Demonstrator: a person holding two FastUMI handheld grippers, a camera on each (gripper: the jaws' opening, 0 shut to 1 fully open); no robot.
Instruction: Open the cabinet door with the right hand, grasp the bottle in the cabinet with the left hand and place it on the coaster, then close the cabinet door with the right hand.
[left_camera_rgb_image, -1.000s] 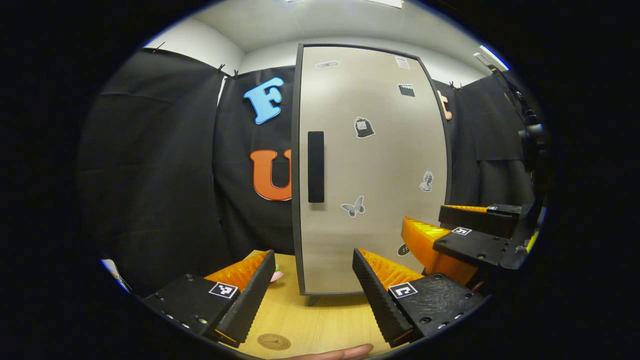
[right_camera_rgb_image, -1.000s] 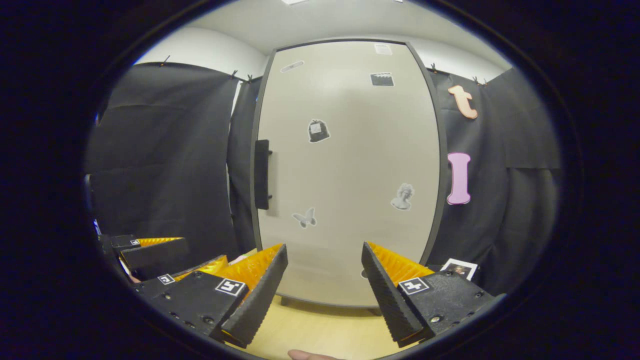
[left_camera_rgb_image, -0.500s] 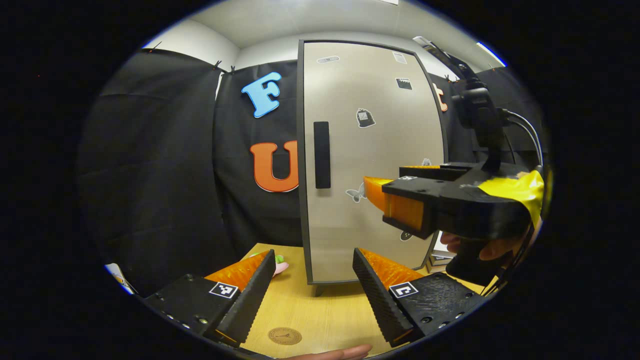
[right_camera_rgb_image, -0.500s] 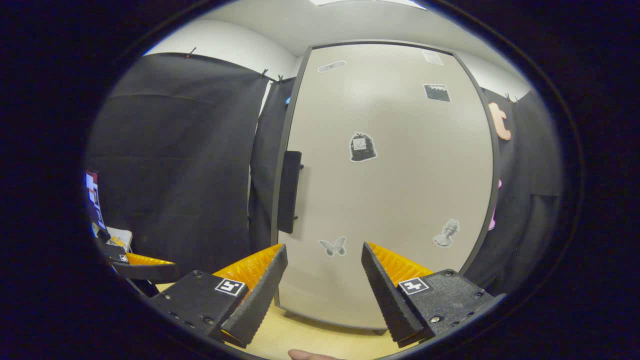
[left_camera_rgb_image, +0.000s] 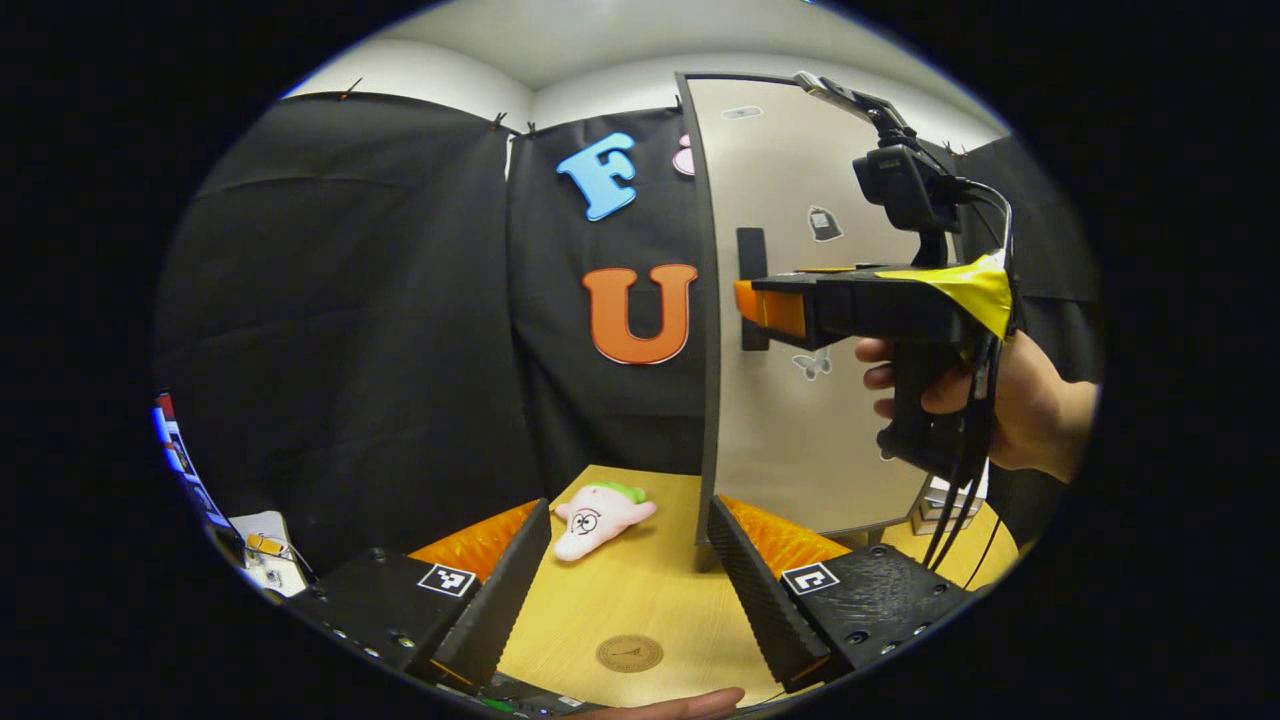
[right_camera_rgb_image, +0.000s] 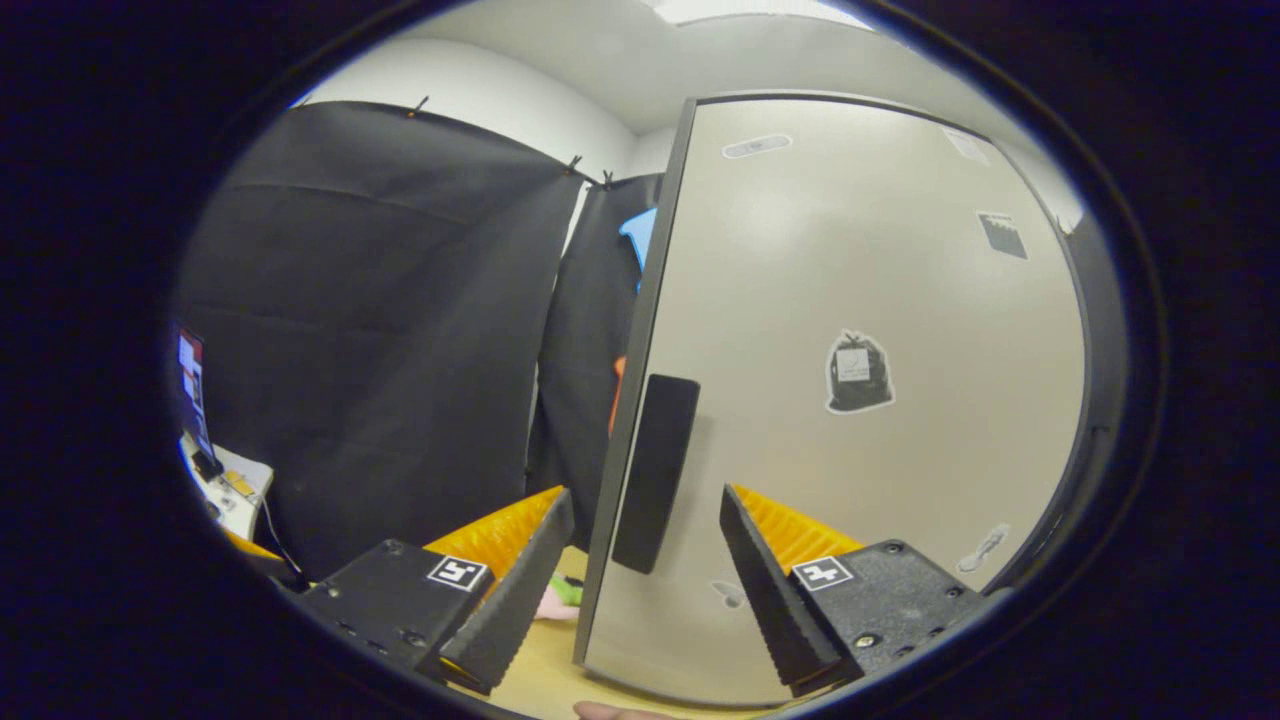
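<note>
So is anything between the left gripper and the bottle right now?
Yes: the cabinet door is shut, so the bottle stays hidden behind it. The right gripper, open, straddles the door handle.

The right tongs (right_camera_rgb_image: 645, 575), gripped by a hand (left_camera_rgb_image: 985, 400) around the pistol handle, are held level with fingers spread apart, while the left tongs (left_camera_rgb_image: 630, 585) are likewise held parted, lower down.

A staged recording booth, not a home: black cloth (left_camera_rgb_image: 330, 300) is clipped up as walls under a plain white ceiling (right_camera_rgb_image: 620, 60). A lone sticker-dotted cabinet (left_camera_rgb_image: 800, 400) stands on a wooden tabletop (left_camera_rgb_image: 640, 600)
</note>
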